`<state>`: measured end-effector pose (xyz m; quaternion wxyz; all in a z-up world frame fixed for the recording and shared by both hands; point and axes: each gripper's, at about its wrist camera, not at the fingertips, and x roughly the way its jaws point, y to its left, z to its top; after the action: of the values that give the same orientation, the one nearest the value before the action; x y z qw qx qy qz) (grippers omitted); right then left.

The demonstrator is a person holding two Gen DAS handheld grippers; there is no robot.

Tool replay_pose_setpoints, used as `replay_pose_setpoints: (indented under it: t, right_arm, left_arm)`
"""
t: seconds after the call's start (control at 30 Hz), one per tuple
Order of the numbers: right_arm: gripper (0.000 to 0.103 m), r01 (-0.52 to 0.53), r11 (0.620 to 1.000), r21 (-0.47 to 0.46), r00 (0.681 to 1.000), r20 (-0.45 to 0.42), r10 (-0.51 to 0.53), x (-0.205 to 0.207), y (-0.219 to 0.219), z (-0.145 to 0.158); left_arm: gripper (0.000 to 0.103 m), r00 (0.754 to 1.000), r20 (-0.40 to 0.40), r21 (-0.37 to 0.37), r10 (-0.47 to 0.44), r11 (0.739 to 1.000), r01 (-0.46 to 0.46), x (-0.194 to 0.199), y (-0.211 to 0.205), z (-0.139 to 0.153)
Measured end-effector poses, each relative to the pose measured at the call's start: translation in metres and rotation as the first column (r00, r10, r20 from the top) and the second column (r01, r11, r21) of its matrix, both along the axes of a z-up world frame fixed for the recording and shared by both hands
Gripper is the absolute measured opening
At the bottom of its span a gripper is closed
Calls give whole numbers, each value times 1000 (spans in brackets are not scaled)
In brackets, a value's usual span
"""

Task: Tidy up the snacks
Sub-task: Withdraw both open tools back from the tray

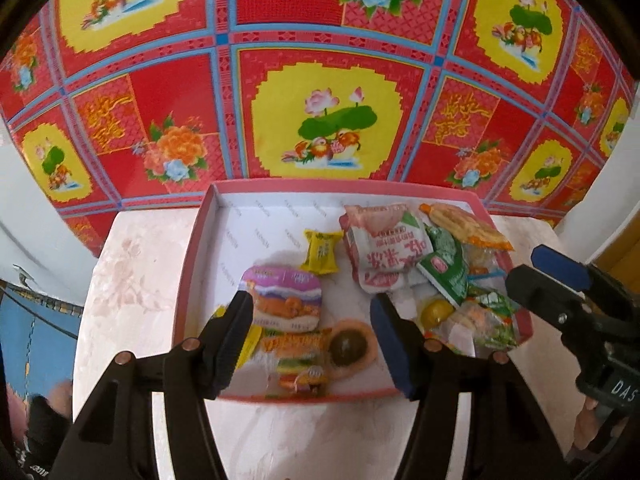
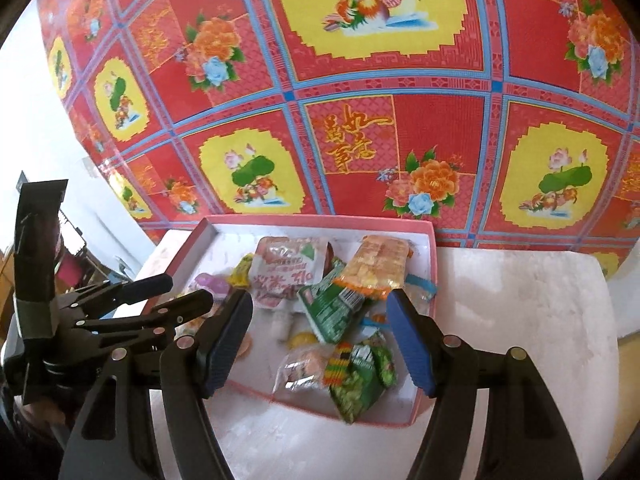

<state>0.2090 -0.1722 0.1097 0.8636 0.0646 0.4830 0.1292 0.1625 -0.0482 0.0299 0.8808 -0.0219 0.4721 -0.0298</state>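
Observation:
A shallow red-rimmed box (image 1: 192, 264) (image 2: 424, 264) with a white floor sits on a white table and holds many snack packets. On its left side lie a purple burger-candy pack (image 1: 286, 300), a small yellow candy (image 1: 322, 250) and a round brown-centred snack (image 1: 352, 346). On its right side a white-and-red pouch (image 1: 386, 252) (image 2: 286, 270), green packets (image 1: 446, 268) (image 2: 332, 308) and an orange cracker pack (image 1: 468, 226) (image 2: 378, 266) are piled. My left gripper (image 1: 316, 324) is open above the box's left half, empty. My right gripper (image 2: 318, 320) is open above the right pile, empty.
The white table (image 1: 132, 280) (image 2: 520, 304) stands against a red, yellow and blue floral patterned wall (image 1: 320, 80). The right gripper shows at the right edge of the left wrist view (image 1: 560, 276); the left gripper shows at the left of the right wrist view (image 2: 120, 304).

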Motion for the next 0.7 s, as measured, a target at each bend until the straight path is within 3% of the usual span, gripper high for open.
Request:
replay_pose_setpoints:
  t: [0.3,0.7]
  right_arm:
    - [71,-2,1000,-13,1000,-19,2,-26,10,6]
    - [71,1,998,-70,998,-60,-5,-62,20,4]
  left_arm:
    - [64,999,-27,-18,19,1000,-20,-29,6,1]
    - [64,999,-46,10,19,1000,-19,-61,-1,-3]
